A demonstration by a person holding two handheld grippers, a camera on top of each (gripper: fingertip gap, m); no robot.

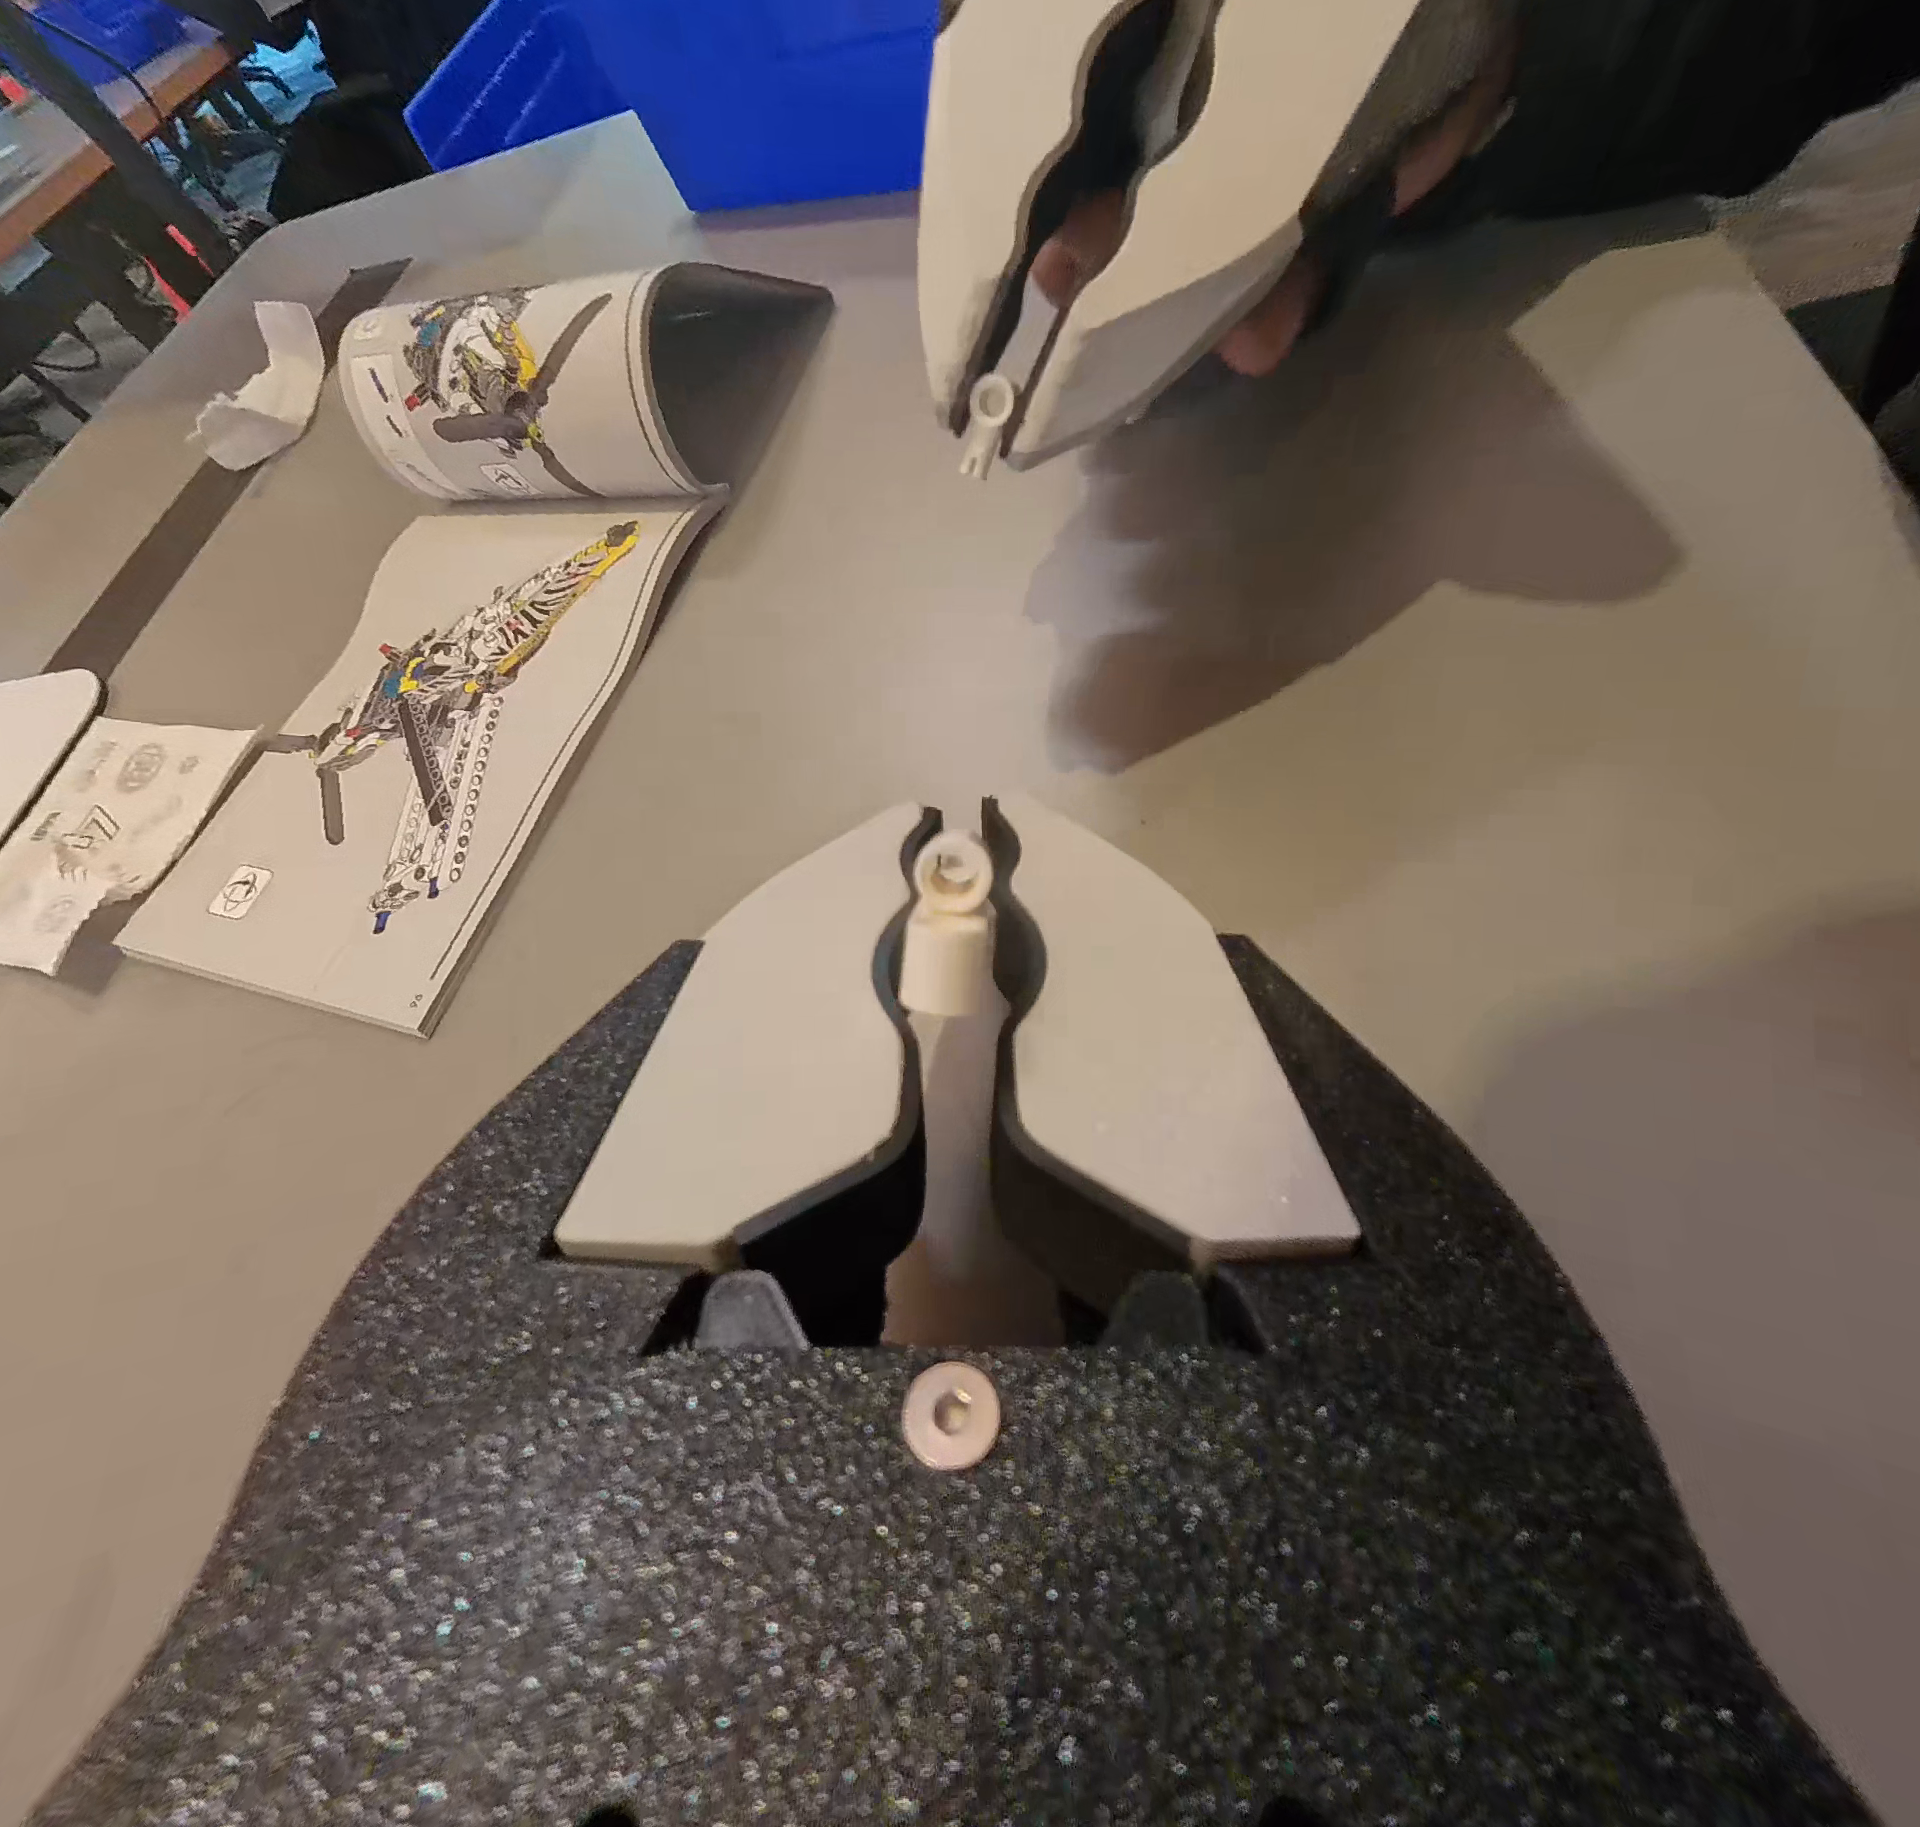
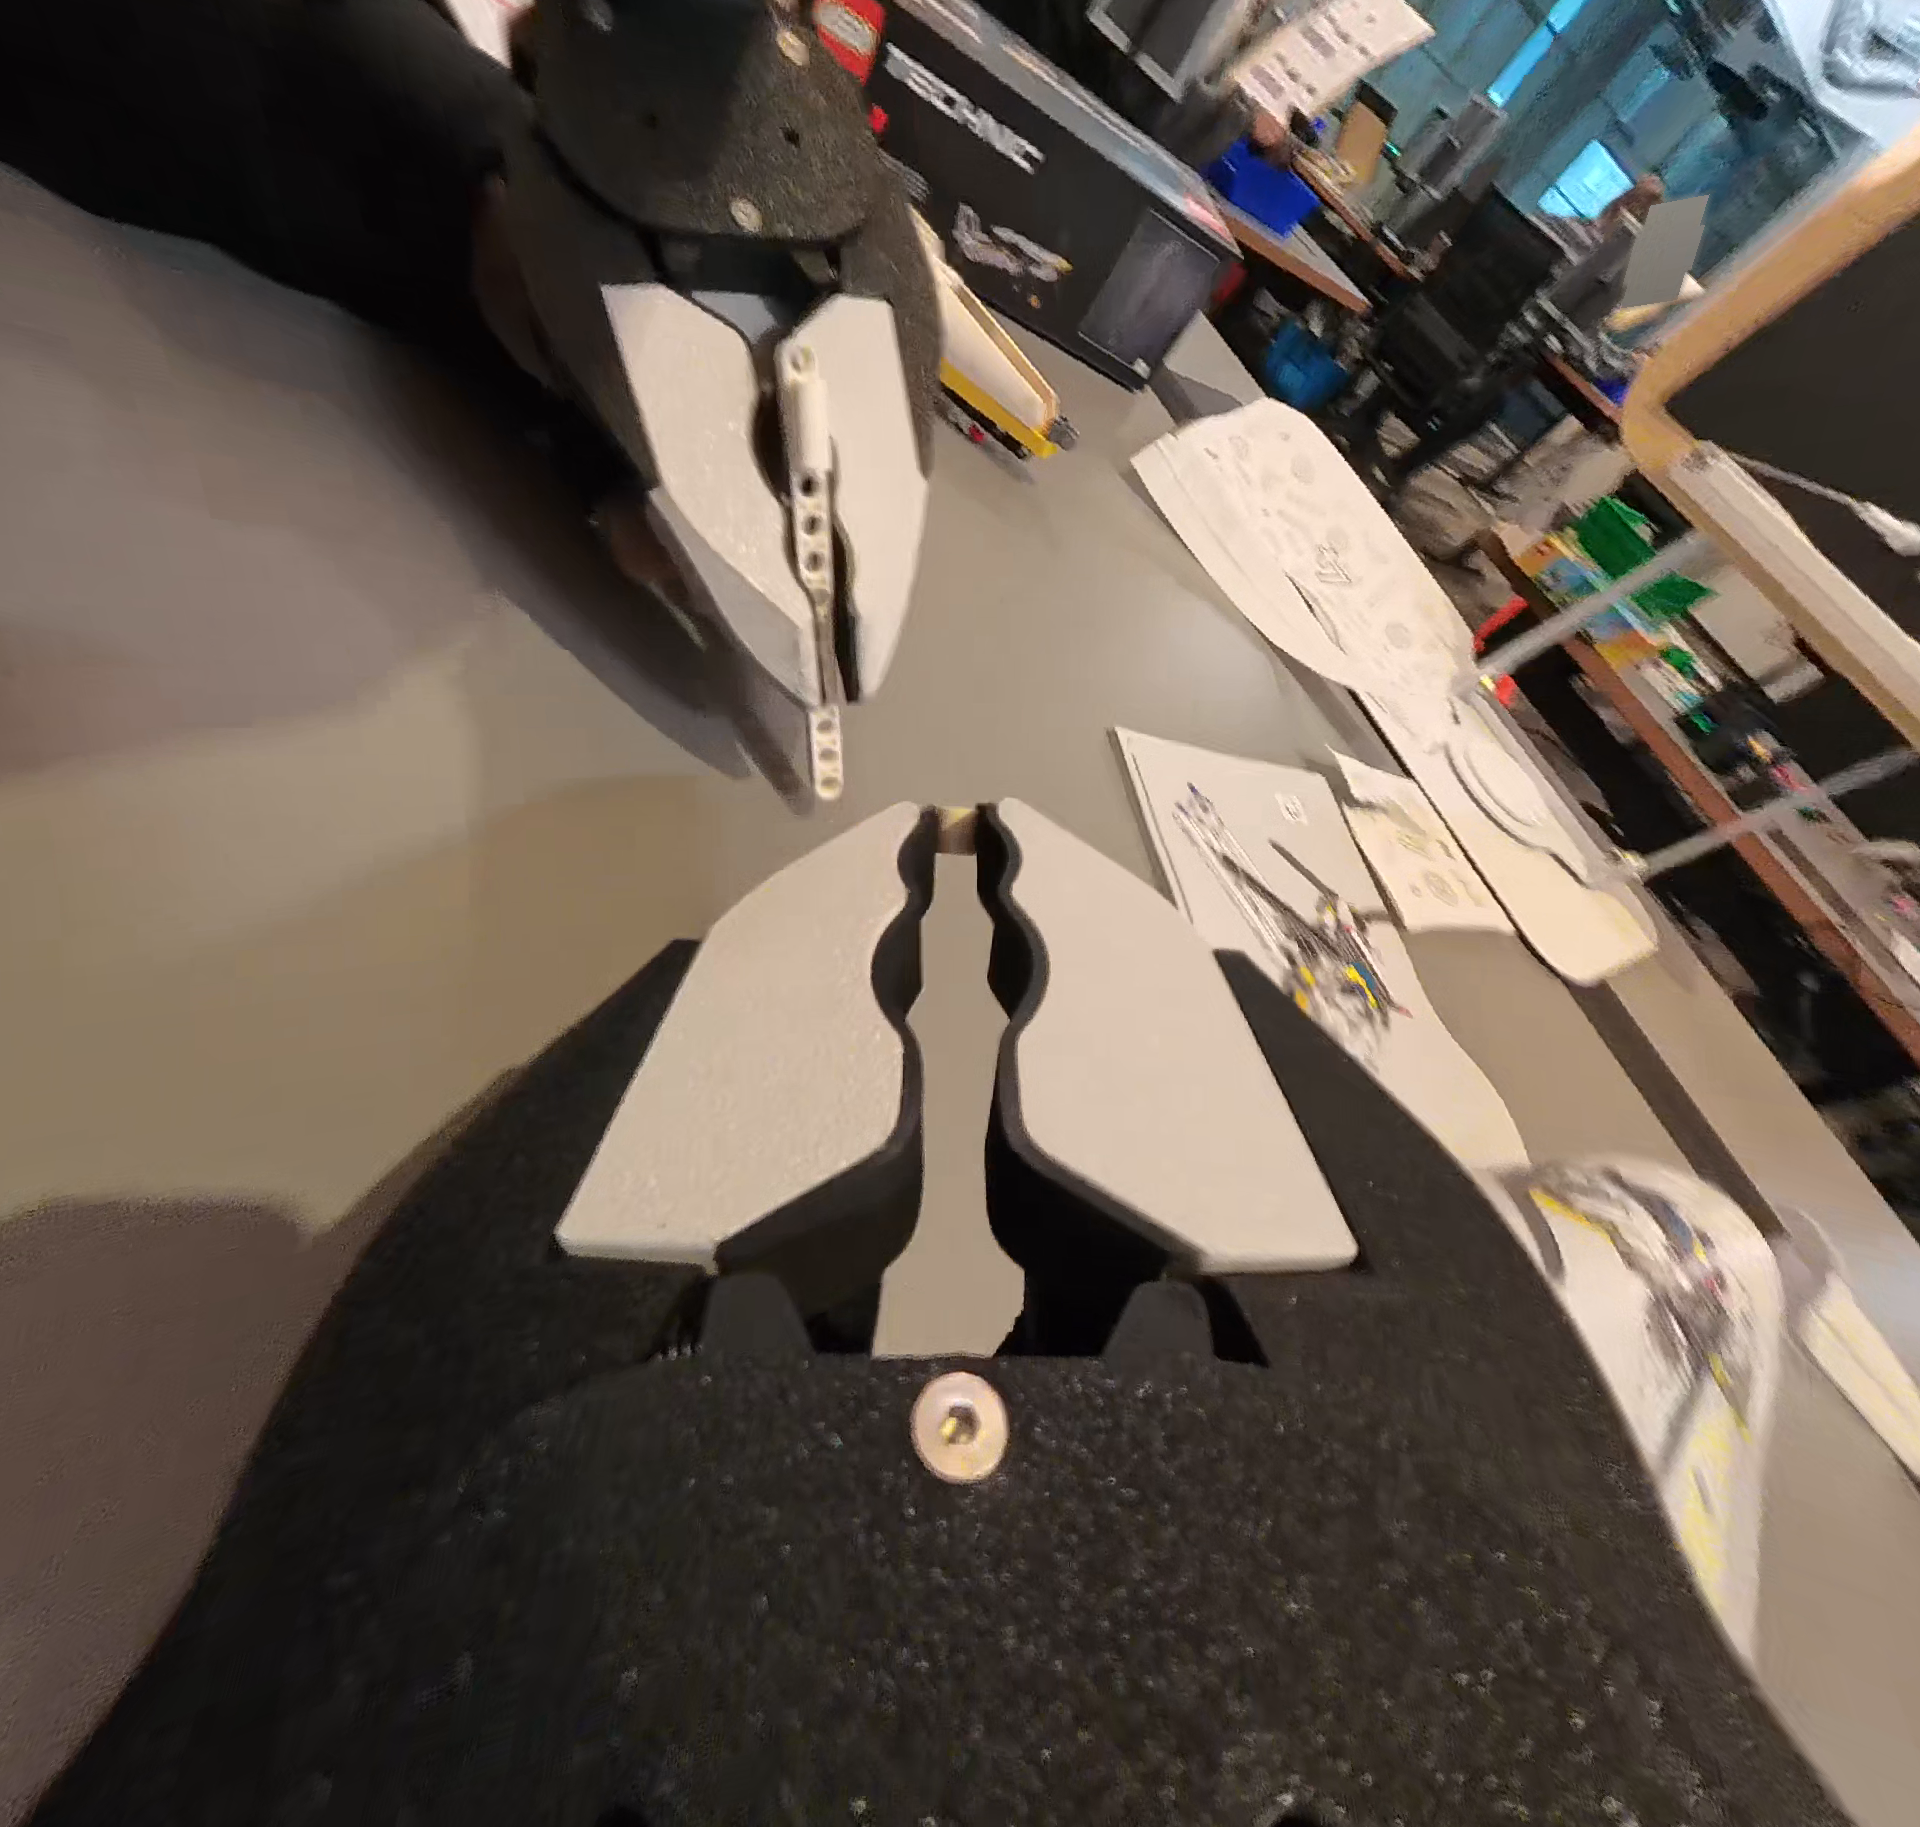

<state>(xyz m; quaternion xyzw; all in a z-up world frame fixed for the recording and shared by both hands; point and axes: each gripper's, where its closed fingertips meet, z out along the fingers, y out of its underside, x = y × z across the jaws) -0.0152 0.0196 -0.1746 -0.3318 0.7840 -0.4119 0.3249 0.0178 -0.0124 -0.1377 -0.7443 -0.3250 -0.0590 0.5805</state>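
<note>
- Now, my left gripper (image 1: 957, 821) is nearly closed on a long white perforated beam (image 1: 943, 956); the beam runs lengthwise down the channel between the fingers, its round end just inside the tips.
- From the right wrist view the same beam (image 2: 812, 499) lies clamped along that gripper's (image 2: 844, 699) fingers, and its holed end pokes out past the tips.
- My right gripper (image 2: 957, 821) is also nearly closed, on a small white connector pin (image 1: 985, 416). In the left wrist view the pin's ring end sits between the fingertips and its stub points out beyond them.
- In its own view I see only a pale sliver (image 2: 957, 828) at the tips; probably that pin, too blurred to be sure.
- The two grippers face each other tip to tip over the grey table (image 1: 852, 634), near but apart; beam end and pin do not touch.
- An open instruction booklet (image 1: 416, 759) lies on the table to the left, a sticker sheet (image 1: 114, 811) at its near-left corner.
- Blue bins (image 1: 748, 52) stand at the far edge.
</note>
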